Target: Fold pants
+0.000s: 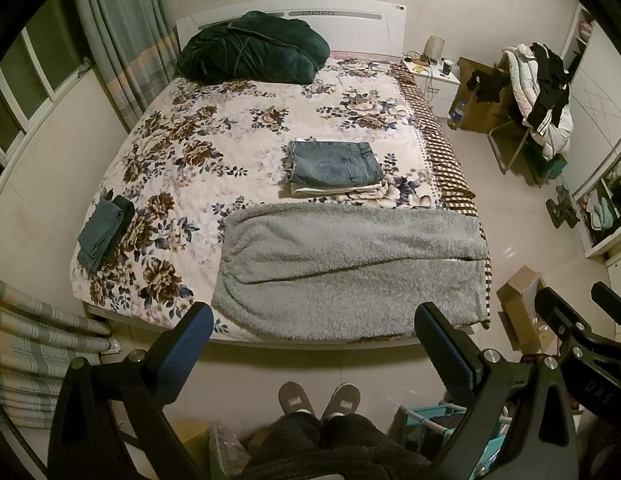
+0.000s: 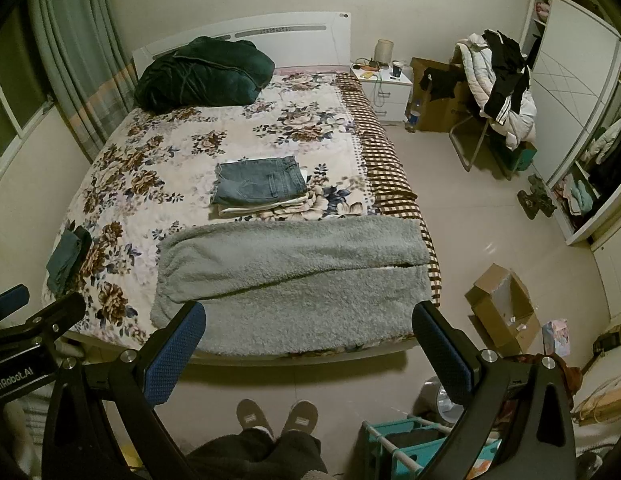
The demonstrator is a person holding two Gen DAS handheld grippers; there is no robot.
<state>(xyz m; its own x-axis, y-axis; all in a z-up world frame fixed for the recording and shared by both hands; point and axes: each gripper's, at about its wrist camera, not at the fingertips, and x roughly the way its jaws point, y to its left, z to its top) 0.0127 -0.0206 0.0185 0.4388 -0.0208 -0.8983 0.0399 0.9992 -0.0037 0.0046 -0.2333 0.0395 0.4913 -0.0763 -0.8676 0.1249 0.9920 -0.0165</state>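
Observation:
Fluffy grey pants (image 1: 346, 268) (image 2: 294, 280) lie spread flat across the foot of the bed, legs side by side. Folded blue jeans (image 1: 334, 166) (image 2: 260, 186) sit on a cream garment mid-bed. At the bed's left edge rests a folded dark teal garment (image 1: 104, 230) (image 2: 66, 256). My left gripper (image 1: 314, 320) is held high above the floor before the bed, open, with nothing between its blue pads. My right gripper (image 2: 308, 318) hangs likewise, open and empty. The right gripper (image 1: 578, 308) also shows at the right edge of the left wrist view.
A dark green quilt (image 1: 252, 52) is bundled at the headboard. A person's slippers (image 1: 318, 398) stand at the foot of the bed. An open cardboard box (image 2: 502, 308) lies on the floor to the right, with a teal rack (image 2: 394, 446) nearby and a clothes-piled chair (image 2: 498, 84) beyond.

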